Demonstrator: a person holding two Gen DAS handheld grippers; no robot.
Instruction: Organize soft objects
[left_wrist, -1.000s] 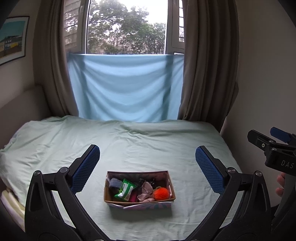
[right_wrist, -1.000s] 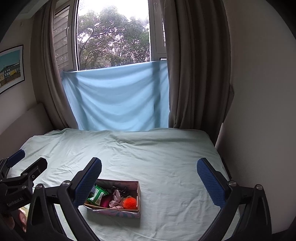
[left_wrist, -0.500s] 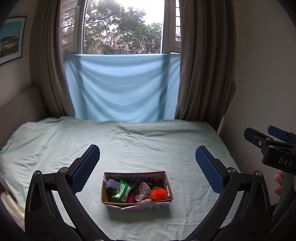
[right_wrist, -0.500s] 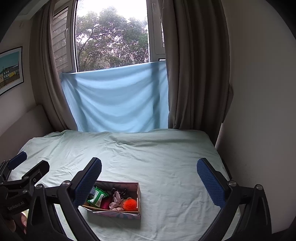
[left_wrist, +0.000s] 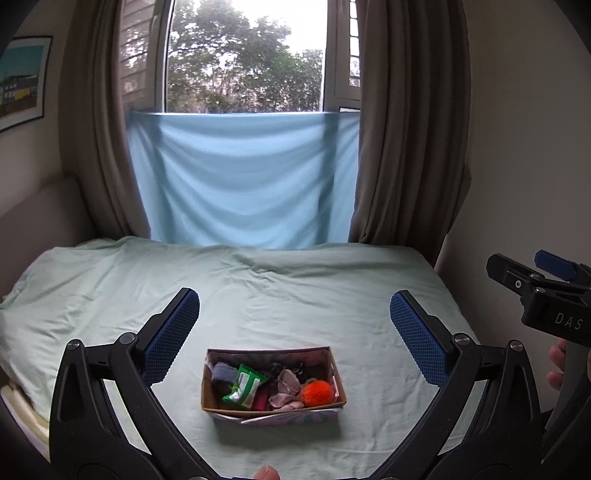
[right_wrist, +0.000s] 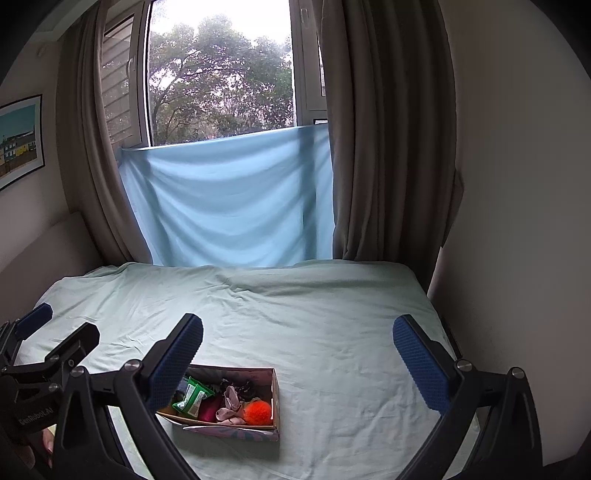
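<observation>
The bed (left_wrist: 295, 295), under a wrinkled pale green sheet, fills the middle and lower part of both views. Behind it, in the upper half of the frame, a light blue cloth (left_wrist: 243, 177) hangs across the lower window (left_wrist: 243, 55) between two brown curtains (left_wrist: 410, 122). A framed picture (left_wrist: 22, 81) sits at the upper left edge.

The left gripper (left_wrist: 294, 317) frames the lower part of its own view, its jaws spread wide with nothing between them, the blue pads (left_wrist: 171, 332) well apart. The right gripper (right_wrist: 297, 349) is likewise wide open and empty in its view. Each gripper also shows at the edge of the other's camera: the right one at the right edge of the left wrist view, the left one at the lower left of the right wrist view.

The cardboard box (left_wrist: 273, 410) rests on the sheet in the lower centre of the left wrist view, between the two fingers and below them. Its long axis runs left to right across the frame, open side up. In the right wrist view the box (right_wrist: 275, 398) lies lower left of centre, partly hidden by the left finger.

Inside the box, from left to right, lie a grey-blue soft item (left_wrist: 223, 371), a green packet (left_wrist: 245, 386) tilted with its long axis from lower left to upper right, a crumpled pink cloth (left_wrist: 286, 387), and an orange pom-pom (left_wrist: 317, 392) near the right end. A dark tangled item (left_wrist: 291, 367) sits at the back wall; what it is cannot be told.
</observation>
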